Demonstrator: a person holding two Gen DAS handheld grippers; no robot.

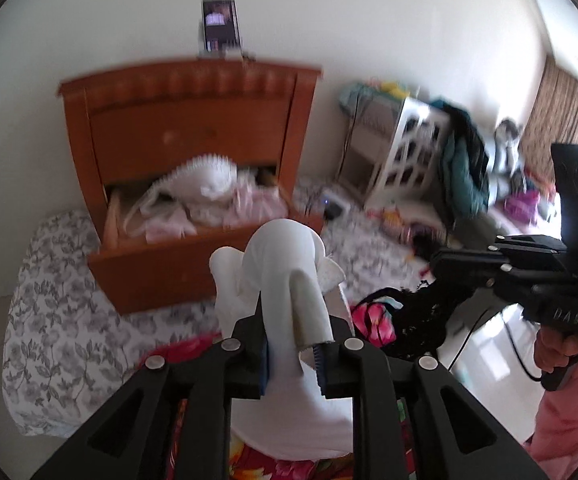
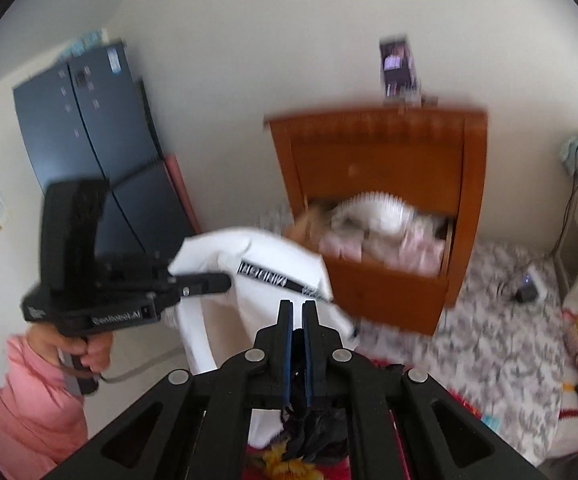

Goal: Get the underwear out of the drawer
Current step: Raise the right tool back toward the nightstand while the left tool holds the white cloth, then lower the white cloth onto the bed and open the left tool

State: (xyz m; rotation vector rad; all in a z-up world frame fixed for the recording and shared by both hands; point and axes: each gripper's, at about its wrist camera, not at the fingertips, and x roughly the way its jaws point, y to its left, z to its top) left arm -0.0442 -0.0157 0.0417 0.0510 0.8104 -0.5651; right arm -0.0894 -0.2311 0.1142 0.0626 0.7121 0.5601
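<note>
A wooden nightstand (image 1: 193,120) has its lower drawer (image 1: 169,256) pulled out, heaped with white and pink underwear (image 1: 205,196). My left gripper (image 1: 295,336) is shut on a white garment (image 1: 281,256) that is lifted clear in front of the drawer. In the right wrist view this white garment (image 2: 273,276) carries a black printed band and hangs from the left gripper (image 2: 221,282). My right gripper (image 2: 297,308) is shut on black lace underwear (image 2: 313,432), which dangles below its fingers. That black lace underwear (image 1: 421,320) also shows in the left wrist view, held by the right gripper (image 1: 441,260).
A phone (image 1: 219,26) stands on top of the nightstand. Grey floral bedding (image 1: 49,320) spreads around it, with a bright red floral cloth (image 1: 373,320) nearer me. A white shelf (image 1: 409,148) piled with clothes is at the right. A dark cabinet (image 2: 89,140) stands to the left. A person's pink sleeve (image 2: 29,400) is close by.
</note>
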